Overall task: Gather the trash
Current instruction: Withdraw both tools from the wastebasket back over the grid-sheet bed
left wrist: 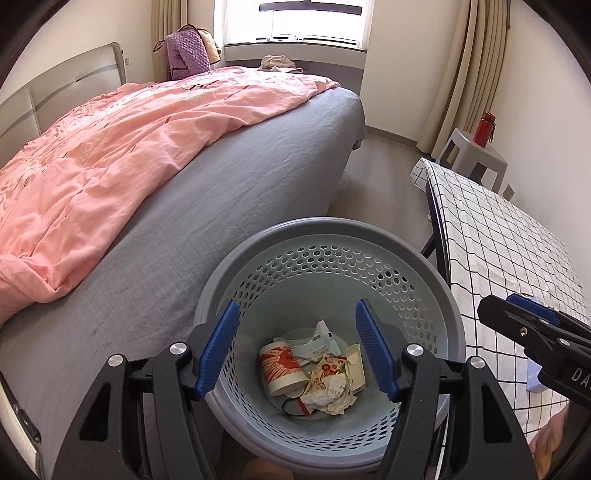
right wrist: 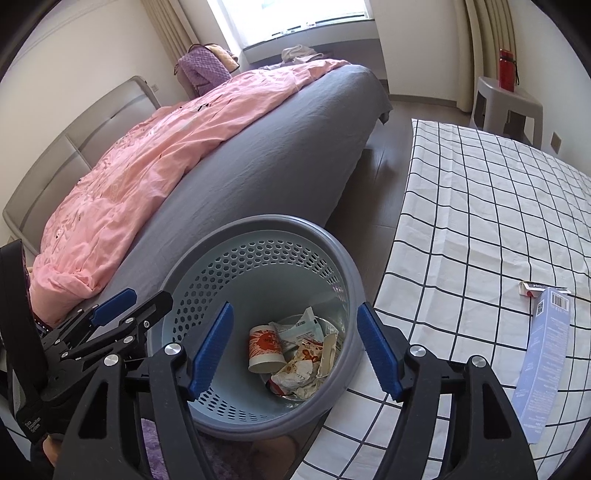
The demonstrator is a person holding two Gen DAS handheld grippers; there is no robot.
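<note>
Below my two spread, empty grippers, left [left wrist: 297, 347] and right [right wrist: 295, 349], one bin [left wrist: 448, 295] holds one cup [left wrist: 281, 367] plus crumpled wrappers [left wrist: 328, 387]; two boxes [right wrist: 543, 354] lie on the table [right wrist: 480, 192], bed [left wrist: 221, 184] alongside.

One bin [left wrist: 328, 236], one cup [left wrist: 280, 369], two boxes [right wrist: 543, 362].

Both views are lit brightly by daylight from the window [left wrist: 295, 22] far ahead of the tongs, where the panes are blown out to white. Straight lines are bent by fisheye distortion, and black vignetting is seen at the corners.
</note>
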